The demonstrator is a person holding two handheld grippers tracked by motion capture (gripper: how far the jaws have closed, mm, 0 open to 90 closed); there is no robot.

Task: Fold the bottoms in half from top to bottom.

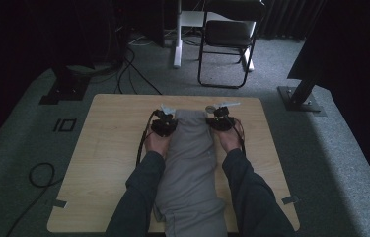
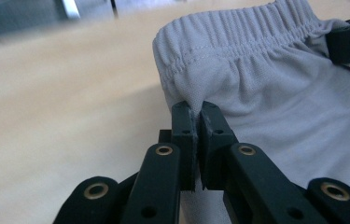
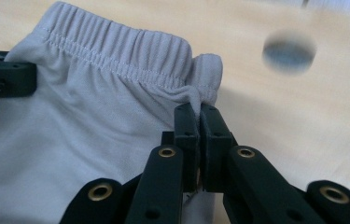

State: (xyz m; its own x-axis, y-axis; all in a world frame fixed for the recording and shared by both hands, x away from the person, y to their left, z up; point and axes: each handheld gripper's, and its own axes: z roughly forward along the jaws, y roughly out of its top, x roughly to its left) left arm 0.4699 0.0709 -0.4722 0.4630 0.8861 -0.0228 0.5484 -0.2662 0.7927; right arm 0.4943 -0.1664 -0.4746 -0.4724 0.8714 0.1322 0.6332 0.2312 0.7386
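Pale grey trousers (image 1: 188, 158), plain, with a gathered ribbed waistband (image 2: 238, 35) stitched in matching grey thread. Black left gripper (image 2: 194, 119) and black right gripper (image 3: 199, 121), both dotted with brass-coloured rivets. Light wood-grain desk (image 1: 108, 143) beneath the trousers. Dark grey sleeves (image 1: 138, 197) on either side of the trousers. Grey-green carpet (image 1: 19, 148) around the desk; black chair (image 1: 229, 34) beyond the desk.

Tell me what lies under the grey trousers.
The grey trousers lie flat on the light wooden table, whose bare top shows on both sides. Whatever might sit beneath the cloth is covered. Left gripper and right gripper pinch the waistband corners.
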